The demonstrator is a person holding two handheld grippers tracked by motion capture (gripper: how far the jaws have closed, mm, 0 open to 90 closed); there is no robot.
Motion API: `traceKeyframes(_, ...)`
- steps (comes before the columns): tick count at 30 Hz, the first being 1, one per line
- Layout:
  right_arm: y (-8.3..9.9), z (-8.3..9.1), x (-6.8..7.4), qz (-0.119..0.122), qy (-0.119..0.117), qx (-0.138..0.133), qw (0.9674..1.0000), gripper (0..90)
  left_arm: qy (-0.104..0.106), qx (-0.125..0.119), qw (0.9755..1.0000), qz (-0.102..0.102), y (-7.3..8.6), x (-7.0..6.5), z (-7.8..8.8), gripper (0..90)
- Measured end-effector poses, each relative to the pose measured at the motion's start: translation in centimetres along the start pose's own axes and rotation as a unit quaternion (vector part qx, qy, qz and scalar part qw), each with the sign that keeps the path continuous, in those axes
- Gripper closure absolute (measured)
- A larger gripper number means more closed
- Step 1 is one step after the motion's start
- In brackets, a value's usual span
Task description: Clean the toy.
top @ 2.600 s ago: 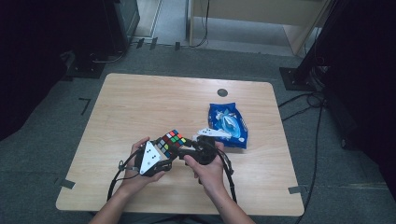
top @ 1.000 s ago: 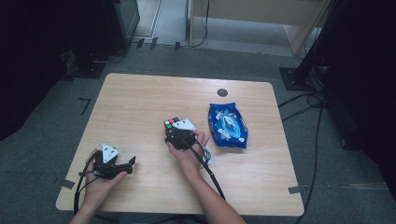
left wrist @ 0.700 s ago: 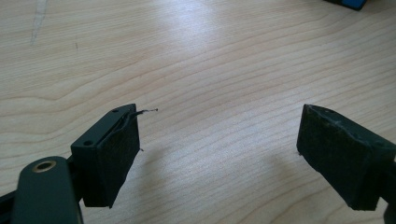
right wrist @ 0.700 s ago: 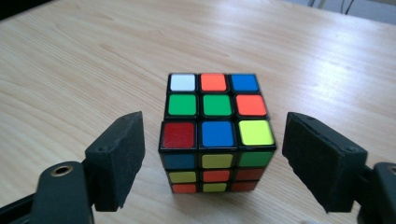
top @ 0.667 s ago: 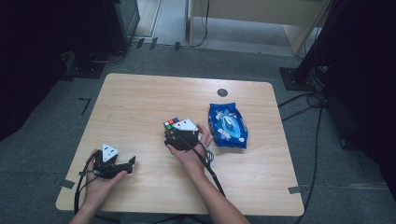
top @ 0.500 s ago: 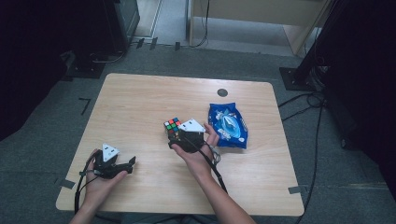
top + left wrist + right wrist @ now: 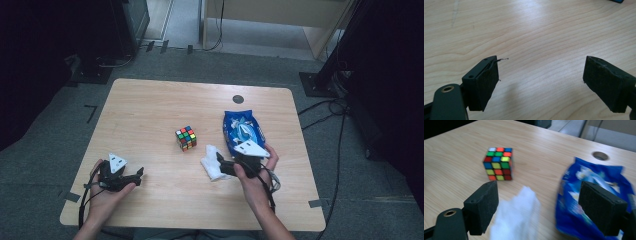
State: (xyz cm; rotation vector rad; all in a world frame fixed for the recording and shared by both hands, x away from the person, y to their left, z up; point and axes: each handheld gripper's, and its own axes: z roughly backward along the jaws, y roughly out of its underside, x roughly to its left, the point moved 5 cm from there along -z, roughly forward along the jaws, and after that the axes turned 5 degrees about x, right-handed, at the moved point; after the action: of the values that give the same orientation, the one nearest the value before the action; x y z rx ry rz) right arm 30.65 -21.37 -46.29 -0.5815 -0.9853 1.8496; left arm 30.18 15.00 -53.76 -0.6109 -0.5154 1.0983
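A scrambled colour cube [image 7: 185, 138] [image 7: 498, 163] stands alone on the wooden table [image 7: 150, 110], near its middle. My right gripper [image 7: 220, 166] [image 7: 539, 205] is in front of it and to the right, beside the blue snack bag [image 7: 242, 131] [image 7: 594, 202]. Its jaws have just been opening and stand wide apart. A crumpled white tissue [image 7: 210, 163] [image 7: 516, 217] lies on the table just ahead of them, not pinched. My left gripper [image 7: 138, 176] [image 7: 541, 85] rests near the front left edge, open over bare wood.
A round cable hole [image 7: 238, 99] sits in the table near the far edge. Dark stands and cables [image 7: 345, 115] ring the table on the grey floor. The table's front edge lies close under both hands.
My right gripper has let go of the cube and pulled back to the right, toward the blue bag. The cube stays on the table, and the white tissue has come into sight. My left hand has not moved.
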Motion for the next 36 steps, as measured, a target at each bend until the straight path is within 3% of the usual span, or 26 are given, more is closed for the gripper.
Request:
traceKeyframes(5,2.3,2.6,-3.2,-0.012,0.021,0.000,0.9997,17.0,0.004,0.010,0.9999,0.003,1.6,1.0,1.2,13.8)
traceKeyframes(6,2.3,2.6,-3.2,-0.012,0.021,0.000,0.9997,17.0,0.004,0.010,0.9999,0.003,1.6,1.0,1.2,13.8)
traceKeyframes(8,3.9,4.0,-5.0,-0.018,0.034,0.004,0.9992,17.2,0.000,0.012,0.9998,0.015,2.3,1.7,1.6,13.8)
traceKeyframes(11,5.1,4.9,-6.1,-0.025,0.041,0.008,0.9988,17.2,-0.004,0.012,0.9997,0.022,2.7,2.2,1.9,13.8)
traceKeyframes(21,8.2,6.9,-8.7,-0.049,0.061,0.021,0.9967,17.3,-0.014,0.017,0.9990,0.039,4.3,3.8,2.6,13.8)
traceKeyframes(26,9.7,7.2,-9.9,-0.052,0.080,0.032,0.9949,17.5,-0.017,0.022,0.9989,0.039,4.9,4.0,2.6,13.8)
traceKeyframes(33,12.9,7.5,-12.2,-0.079,0.102,0.061,0.9898,17.8,-0.022,0.025,0.9989,0.034,5.1,3.9,2.5,13.6)
traceKeyframes(36,14.7,7.4,-12.9,-0.100,0.111,0.085,0.9851,18.6,-0.019,0.022,0.9989,0.038,5.1,4.0,2.4,13.3)
